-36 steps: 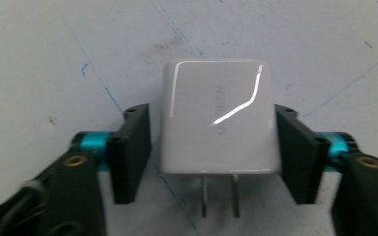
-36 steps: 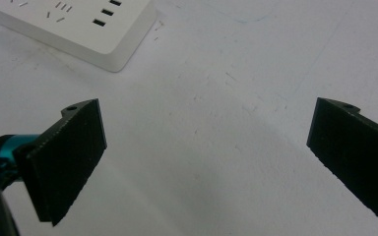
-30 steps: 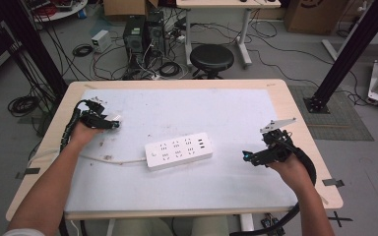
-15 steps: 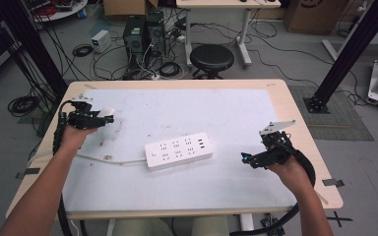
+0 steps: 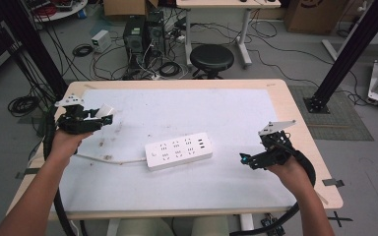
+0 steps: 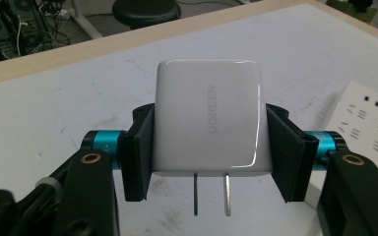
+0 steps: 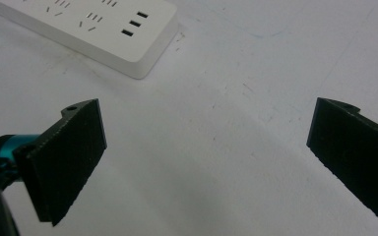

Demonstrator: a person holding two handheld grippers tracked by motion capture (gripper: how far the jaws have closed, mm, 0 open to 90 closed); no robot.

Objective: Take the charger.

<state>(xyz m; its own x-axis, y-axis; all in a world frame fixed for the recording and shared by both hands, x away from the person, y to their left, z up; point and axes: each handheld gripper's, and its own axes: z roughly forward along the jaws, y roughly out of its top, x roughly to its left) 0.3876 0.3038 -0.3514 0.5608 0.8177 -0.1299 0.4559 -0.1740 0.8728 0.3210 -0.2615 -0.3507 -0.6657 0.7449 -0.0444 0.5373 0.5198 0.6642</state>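
White plastic is being gripped by the left gripper (image 6: pixel 206 147): a square charger (image 6: pixel 207 118) is being clamped on its 2 side faces by the black jaws, with its 2 flat prongs pointing down and bare. In the high view the left gripper (image 5: pixel 102 119) is being held above the table's (image 5: pixel 285 98) left part, and the charger (image 5: pixel 105 110) is being carried clear of the surface, well apart from the strip (image 5: pixel 178 150).

That strip is lying flat near the middle of the table, its cord (image 5: pixel 108 159) running off to the left. In the left gripper view its socket face (image 6: pixel 362 123) is showing at the right edge.

The right gripper (image 5: pixel 248 160) is being held low over the table to the right of the strip, with its jaws spread wide and nothing between them; in the right gripper view the strip's end (image 7: pixel 128 39) is lying ahead and to the left of the pads (image 7: pixel 69 147).

The carrying step is judged to be in hand: the charger is being brought toward the strip for plugging in. The next move is judged to call for the prongs being lined up squarely over a 2-slot socket and pressed straight down, probably with the strip being steadied by the right gripper, since a light strip may slide or tip.
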